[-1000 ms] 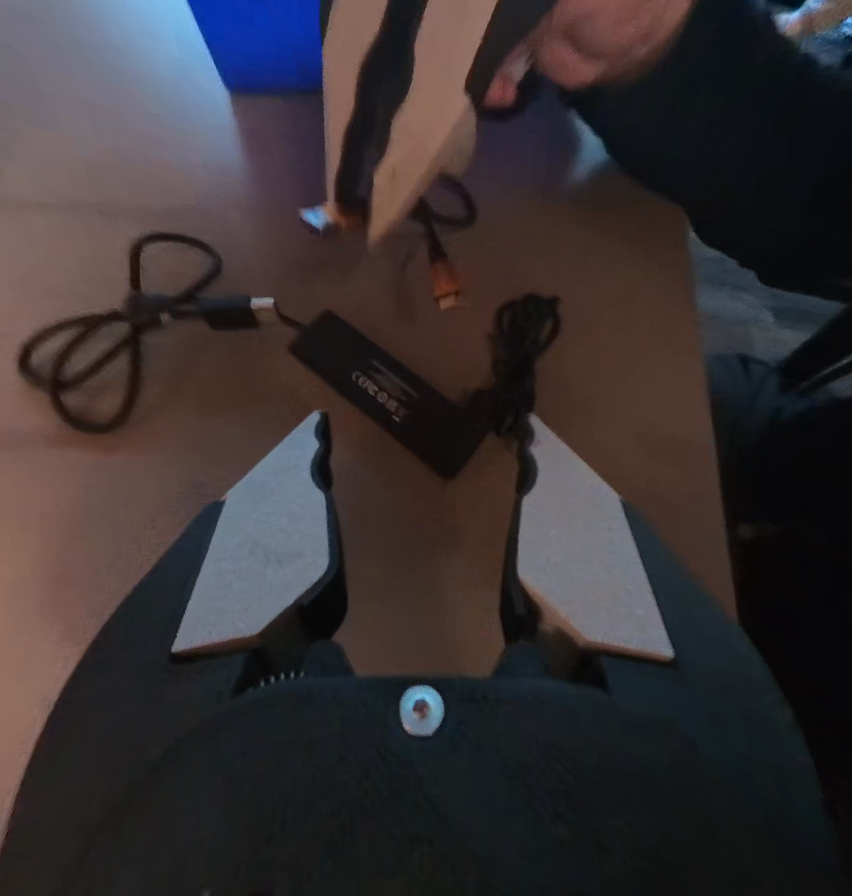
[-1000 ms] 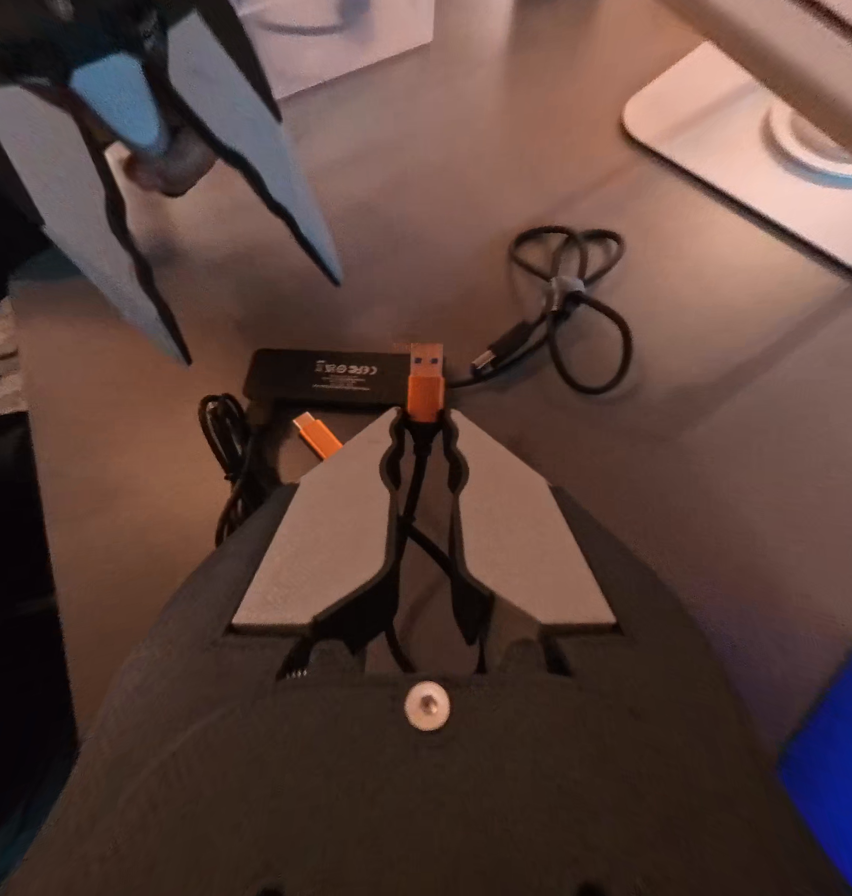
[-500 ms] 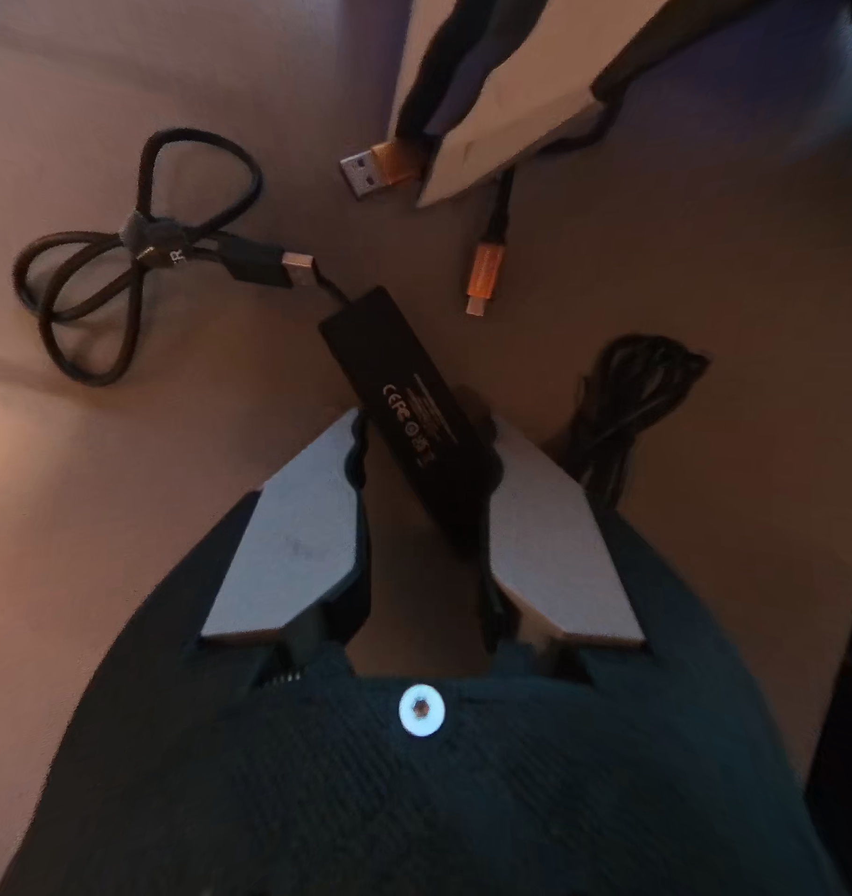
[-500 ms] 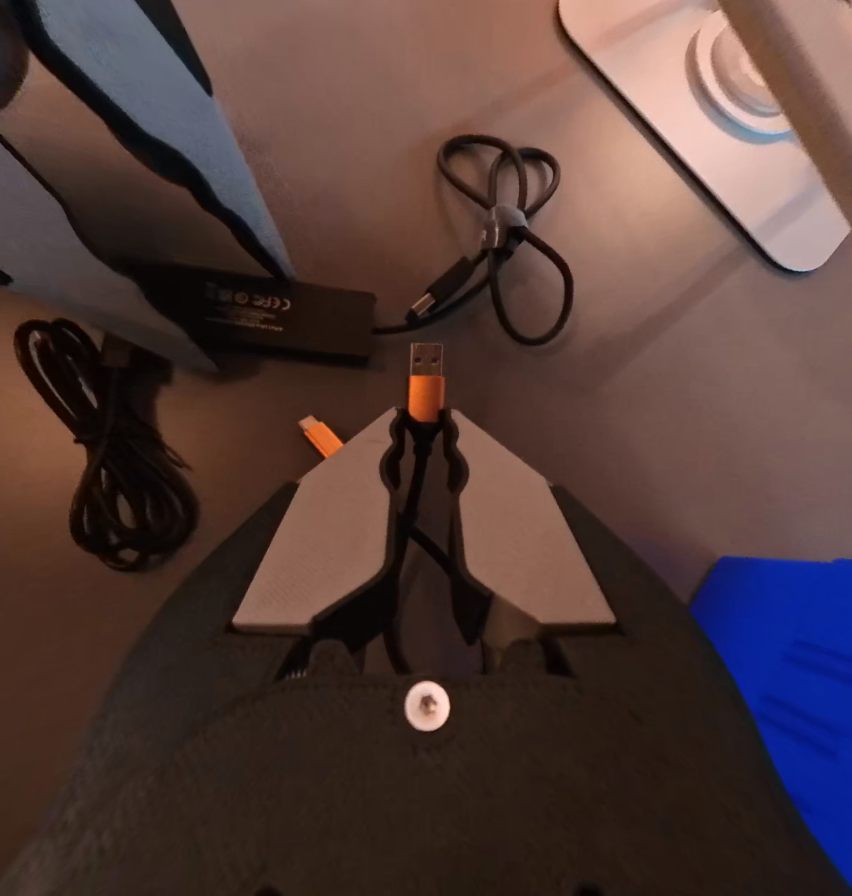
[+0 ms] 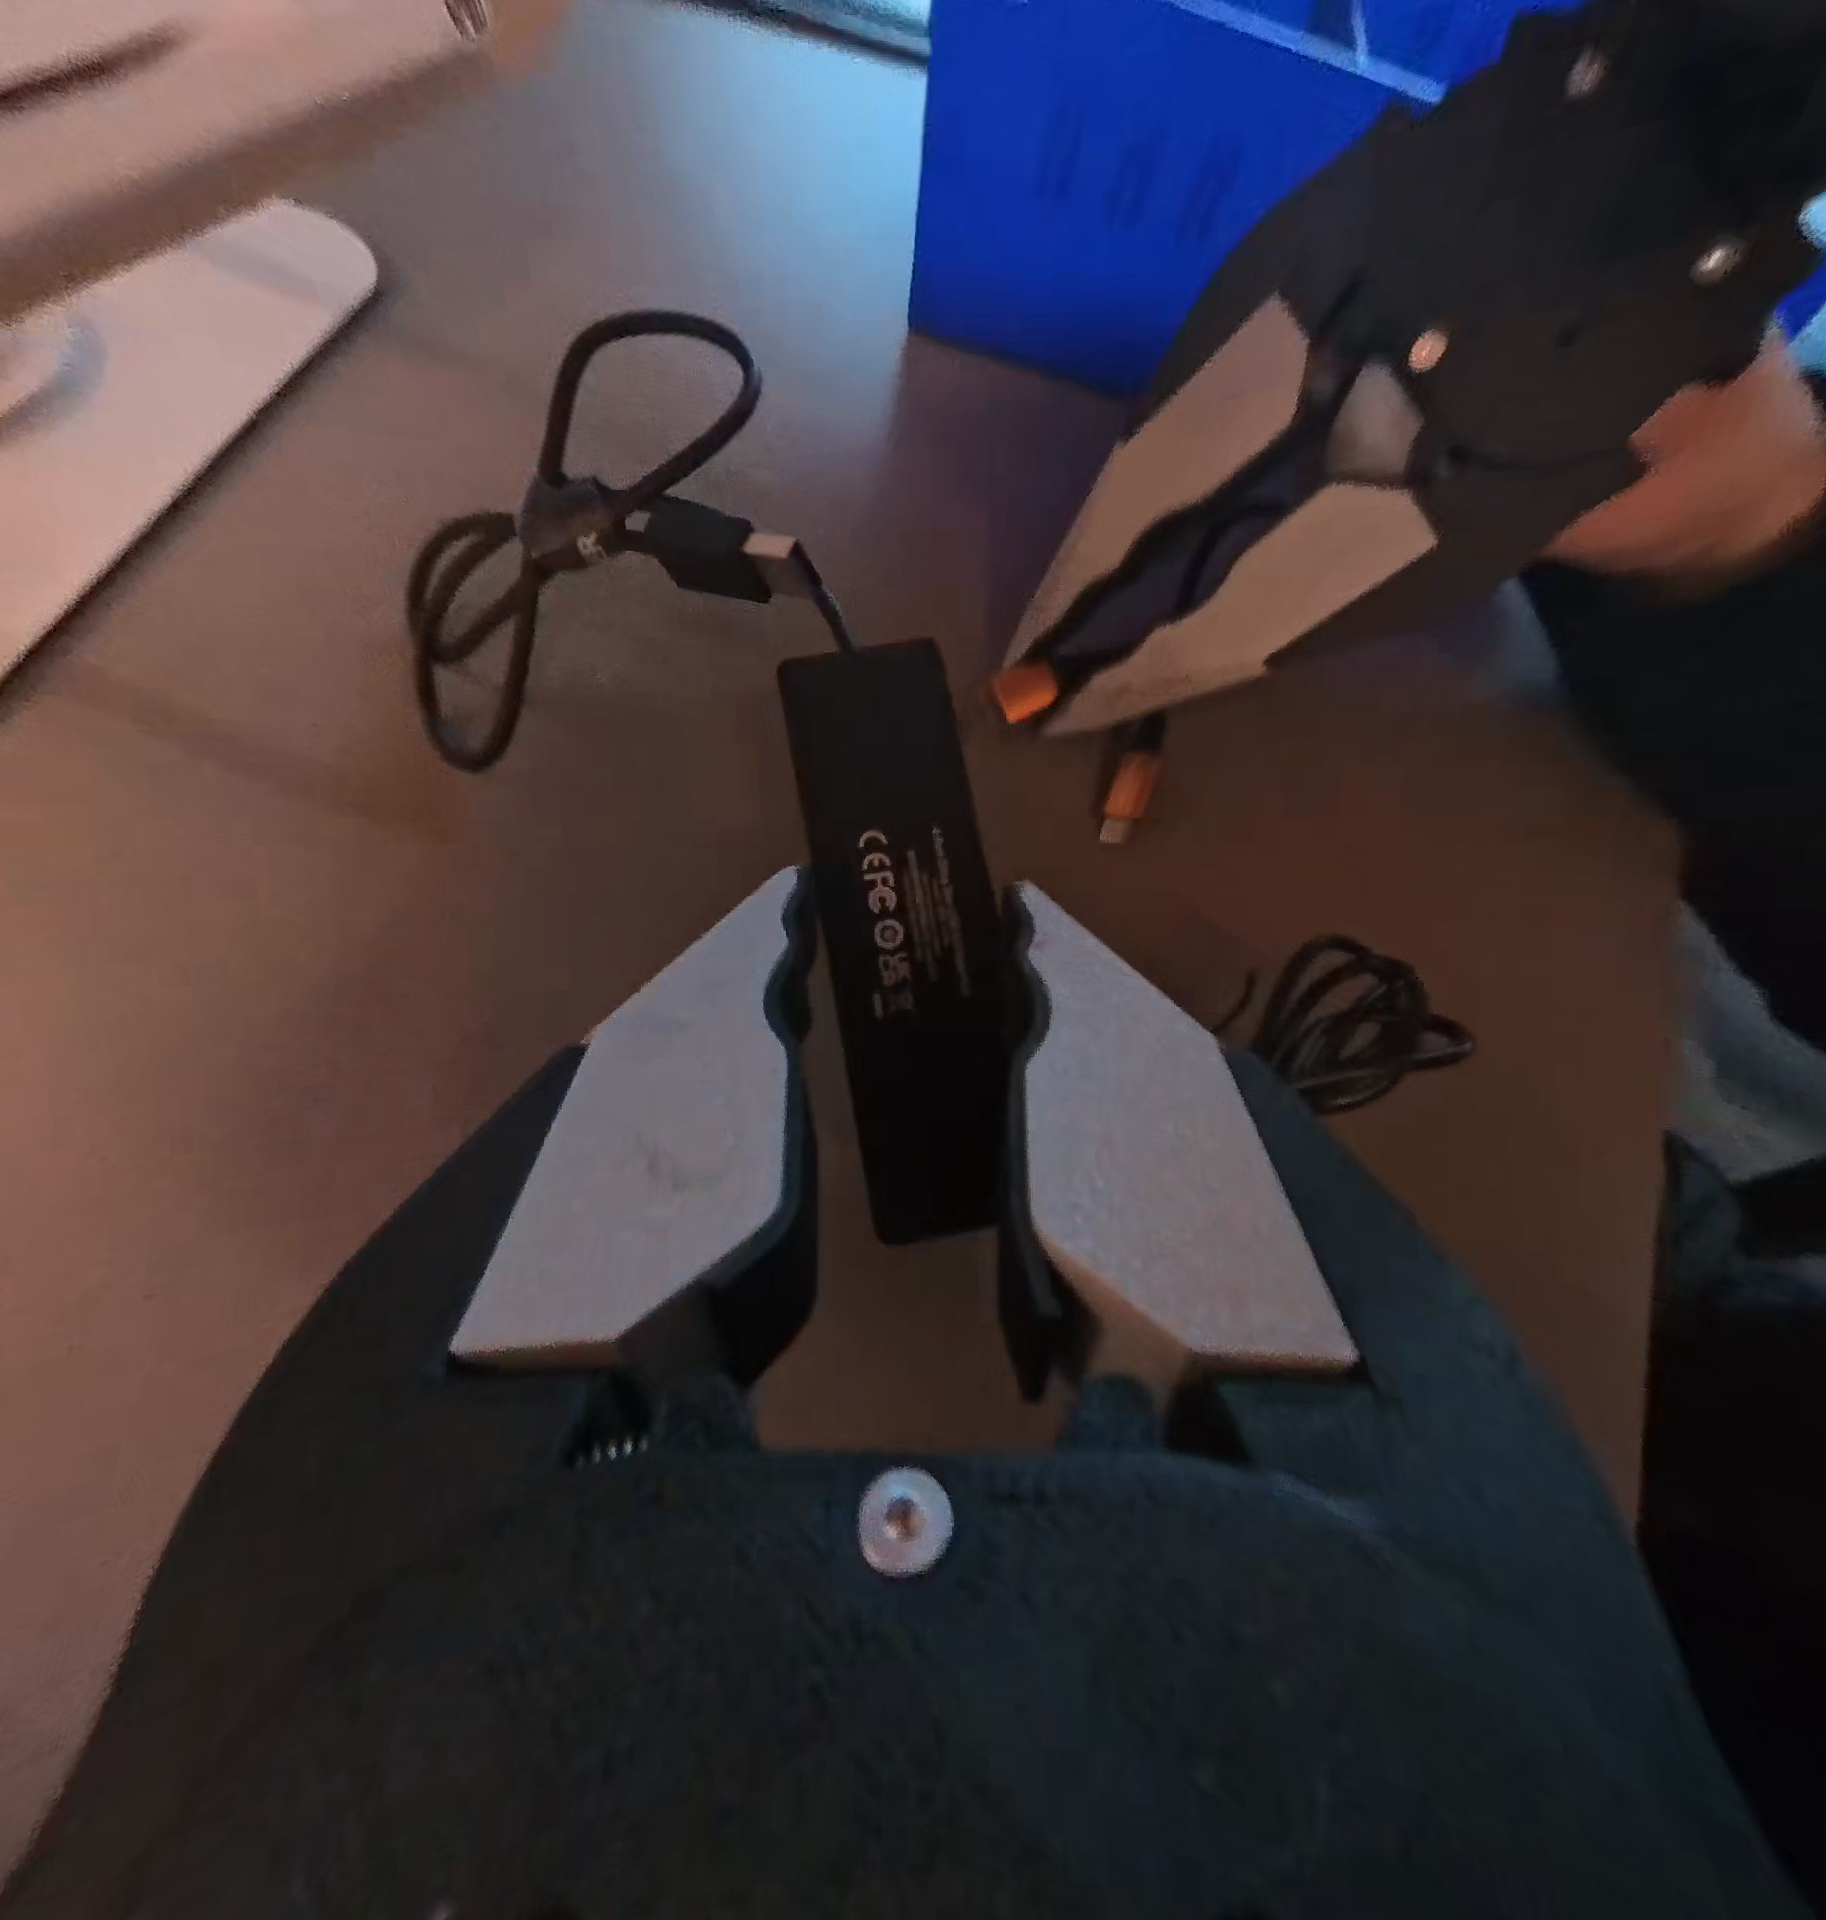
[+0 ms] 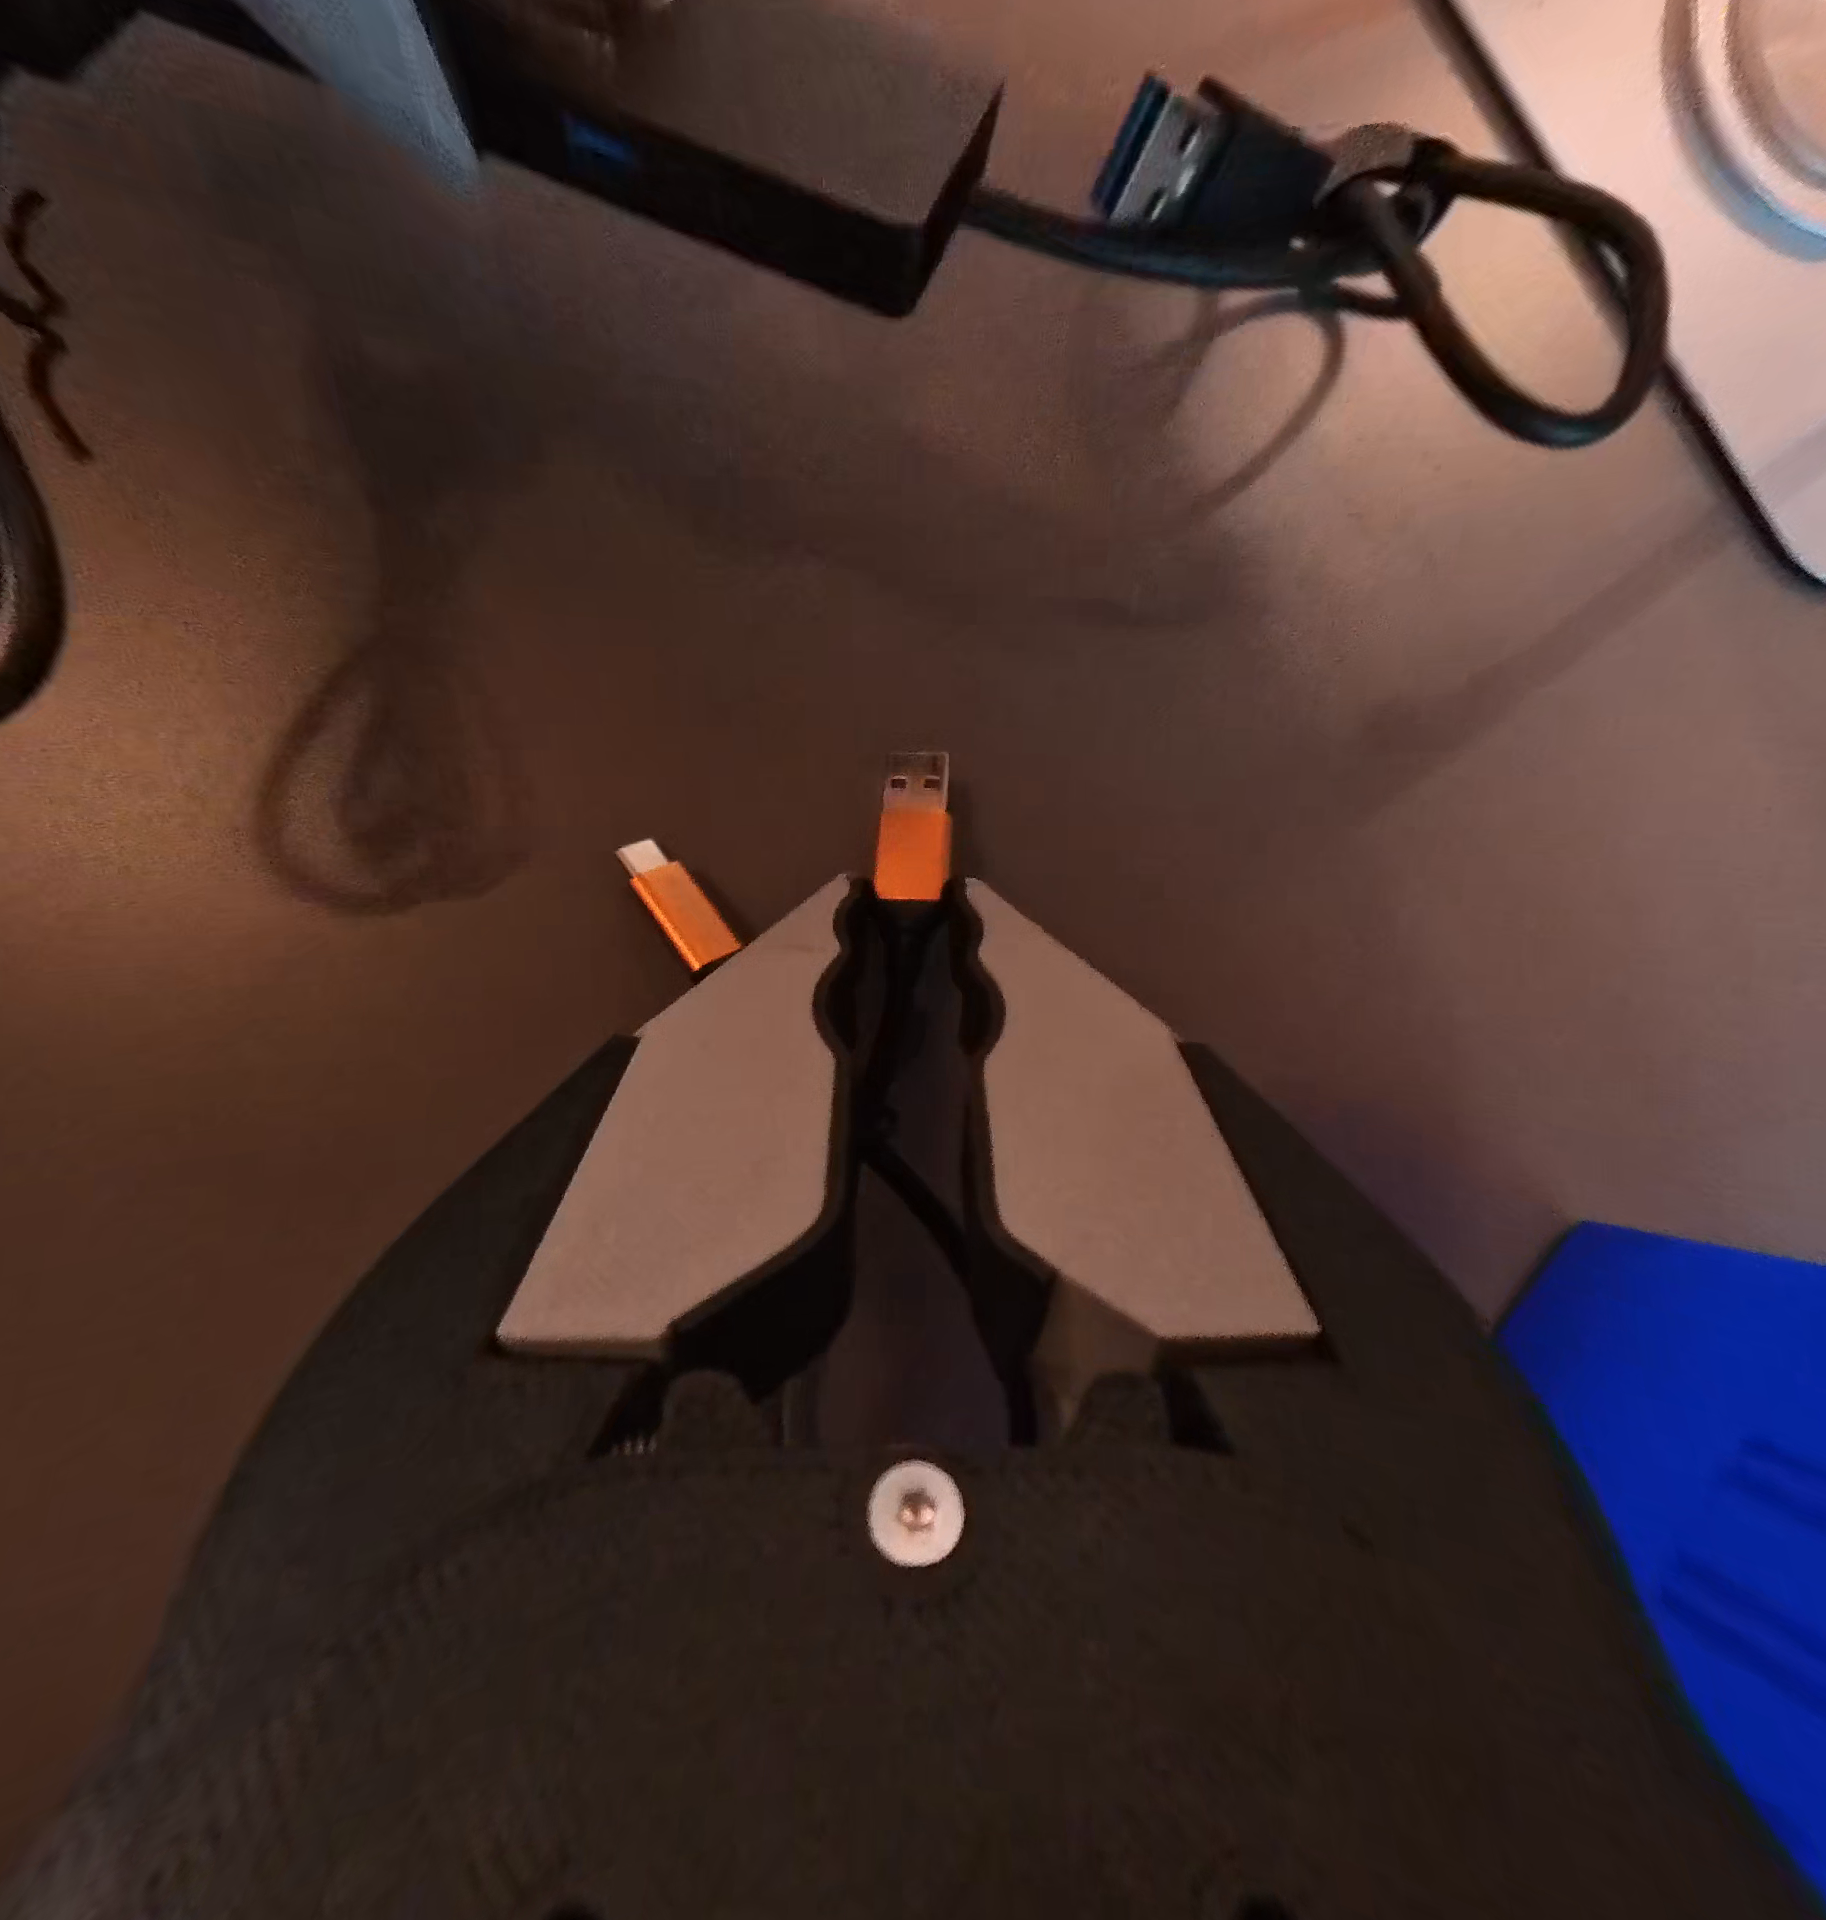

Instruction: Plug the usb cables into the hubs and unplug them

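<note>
Two tongs each hold something. Left tongs squeeze the black hub, which is lifted over the brown tabletop. Right tongs pinch the orange plug, near the hub's side. Its other orange end lies just beside them.

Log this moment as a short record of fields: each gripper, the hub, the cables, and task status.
left gripper: shut on hub, lifted off the table
right gripper: shut on orange plug, metal tip forward
hub lead: bundled, its plug free
second orange plug: loose beside right gripper
black cable: coiled on table
status: plug not yet in hub
</note>
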Action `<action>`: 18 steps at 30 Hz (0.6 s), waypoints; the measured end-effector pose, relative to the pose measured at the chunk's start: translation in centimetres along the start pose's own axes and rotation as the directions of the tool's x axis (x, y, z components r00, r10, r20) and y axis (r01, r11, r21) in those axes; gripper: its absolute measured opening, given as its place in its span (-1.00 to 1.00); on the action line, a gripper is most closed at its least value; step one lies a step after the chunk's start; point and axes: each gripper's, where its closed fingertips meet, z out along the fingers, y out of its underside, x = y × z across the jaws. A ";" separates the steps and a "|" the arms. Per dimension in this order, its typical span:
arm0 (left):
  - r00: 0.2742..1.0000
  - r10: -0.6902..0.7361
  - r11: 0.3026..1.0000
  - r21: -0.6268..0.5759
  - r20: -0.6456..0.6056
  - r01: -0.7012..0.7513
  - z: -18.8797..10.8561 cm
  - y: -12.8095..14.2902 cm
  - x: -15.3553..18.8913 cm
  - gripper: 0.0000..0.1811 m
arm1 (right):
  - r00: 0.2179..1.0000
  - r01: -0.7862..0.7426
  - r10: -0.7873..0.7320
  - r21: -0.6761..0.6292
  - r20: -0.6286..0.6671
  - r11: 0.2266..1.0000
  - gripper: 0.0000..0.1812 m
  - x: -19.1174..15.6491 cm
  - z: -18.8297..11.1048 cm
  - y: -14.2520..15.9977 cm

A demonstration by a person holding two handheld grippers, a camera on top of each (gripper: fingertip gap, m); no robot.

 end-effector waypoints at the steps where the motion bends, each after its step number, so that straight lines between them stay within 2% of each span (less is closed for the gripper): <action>1: 1.000 -0.003 1.000 0.021 -0.003 0.003 -0.2 -0.3 0.0 -0.62 | 1.000 0.010 -0.010 0.007 -0.017 1.000 -0.82 0.1 -0.1 -0.2; 3: 0.999 -0.013 1.000 0.018 -0.031 0.014 0.0 -0.2 0.3 -0.62 | 0.998 0.046 -0.044 0.044 -0.054 0.998 -0.61 0.3 -0.5 -1.1; 6: 0.996 -0.029 1.000 -0.011 -0.088 0.028 0.4 0.3 1.2 -0.61 | 0.981 0.166 -0.148 0.143 -0.126 0.976 -0.41 -0.1 -1.7 -3.4; 8: 0.992 -0.035 0.999 -0.029 -0.122 0.031 0.7 0.6 1.8 -0.61 | 0.949 0.291 -0.259 0.184 -0.178 0.939 -0.43 -1.3 -2.2 -4.7; 12: 0.978 -0.034 0.999 -0.044 -0.207 0.026 0.9 0.7 3.7 -0.61 | 0.840 0.501 -0.431 0.167 -0.330 0.849 -0.54 -3.2 -2.3 -6.7; 14: 0.965 -0.034 0.999 -0.038 -0.260 0.025 0.9 0.5 4.9 -0.61 | 0.807 0.546 -0.475 0.139 -0.349 0.826 -0.69 -3.8 -1.9 -6.9; 16: 0.962 -0.022 0.999 -0.041 -0.272 0.011 1.0 0.6 5.2 -0.61 | 0.774 0.581 -0.505 0.112 -0.382 0.806 -0.73 -3.8 -1.9 -6.8; 18: 0.952 -0.008 1.000 -0.023 -0.307 0.001 0.6 0.3 5.6 -0.60 | 0.779 0.580 -0.494 0.145 -0.386 0.802 -0.76 -3.9 -2.5 -7.1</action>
